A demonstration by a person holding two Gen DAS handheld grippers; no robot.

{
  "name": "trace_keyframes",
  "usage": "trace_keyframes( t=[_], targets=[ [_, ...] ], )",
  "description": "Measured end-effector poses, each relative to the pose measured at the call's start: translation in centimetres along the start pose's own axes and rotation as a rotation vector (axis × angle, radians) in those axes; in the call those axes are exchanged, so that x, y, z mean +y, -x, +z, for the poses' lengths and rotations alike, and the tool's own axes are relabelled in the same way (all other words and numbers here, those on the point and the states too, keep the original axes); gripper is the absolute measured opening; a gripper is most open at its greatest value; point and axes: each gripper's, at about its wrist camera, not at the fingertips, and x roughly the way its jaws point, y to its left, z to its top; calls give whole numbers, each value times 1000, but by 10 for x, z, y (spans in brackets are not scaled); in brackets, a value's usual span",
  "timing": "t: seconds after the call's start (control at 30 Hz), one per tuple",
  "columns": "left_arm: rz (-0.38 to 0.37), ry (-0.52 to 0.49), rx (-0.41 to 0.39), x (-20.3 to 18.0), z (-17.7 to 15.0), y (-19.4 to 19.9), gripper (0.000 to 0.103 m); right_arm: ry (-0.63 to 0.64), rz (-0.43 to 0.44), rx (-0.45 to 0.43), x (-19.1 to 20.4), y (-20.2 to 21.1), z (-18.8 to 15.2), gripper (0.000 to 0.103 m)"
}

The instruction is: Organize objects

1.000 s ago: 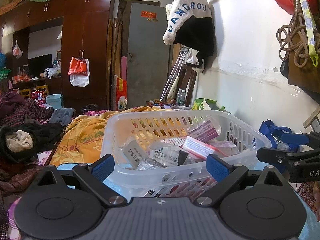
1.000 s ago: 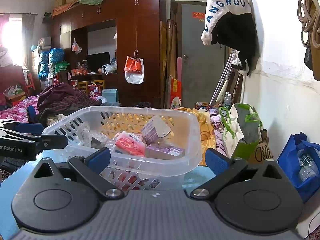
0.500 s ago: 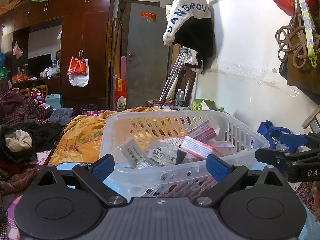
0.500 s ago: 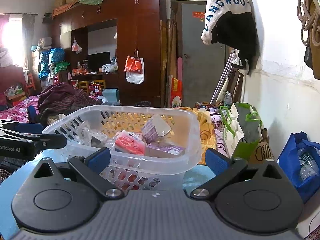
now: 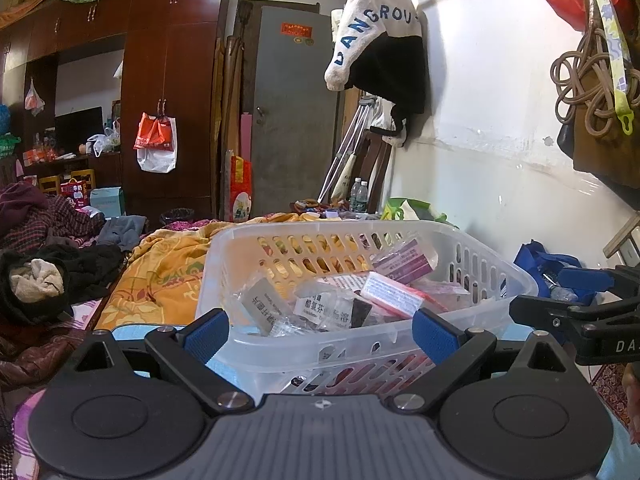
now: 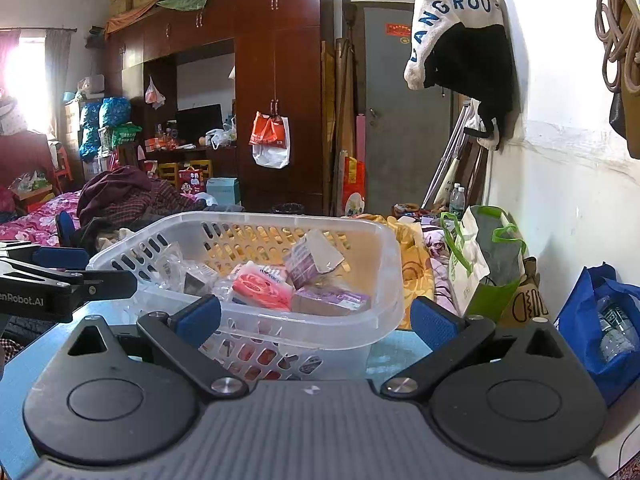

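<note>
The basket (image 5: 360, 354) of white slotted plastic sits on the light-blue surface (image 6: 384, 354) just ahead of both grippers, its near rim between their blue pads. The left gripper (image 5: 320, 334) is spread wide and holds nothing; the right gripper (image 6: 316, 318) is likewise wide and empty. Inside the basket lie loose packets: a red-and-white box (image 5: 390, 294), a purple box (image 5: 406, 262) leaning on the far wall, and clear bags with printed labels (image 5: 320, 306). Nothing visible lies outside the basket on the surface, so the gathering step looks largely done, and I judge this a pause beside the filled basket. A next move would call for closing on the basket rim or picking one packet. Beyond lies an orange quilt (image 5: 168, 276), then the wardrobe (image 6: 276, 92).
</note>
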Motion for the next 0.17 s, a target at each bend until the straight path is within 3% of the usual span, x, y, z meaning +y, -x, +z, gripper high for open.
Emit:
trace_keyframes(
  t=[0.17],
  targets=[
    [3, -4, -37, 0, -1, 5, 99, 4, 1, 2, -1, -1, 1, 103]
  ],
)
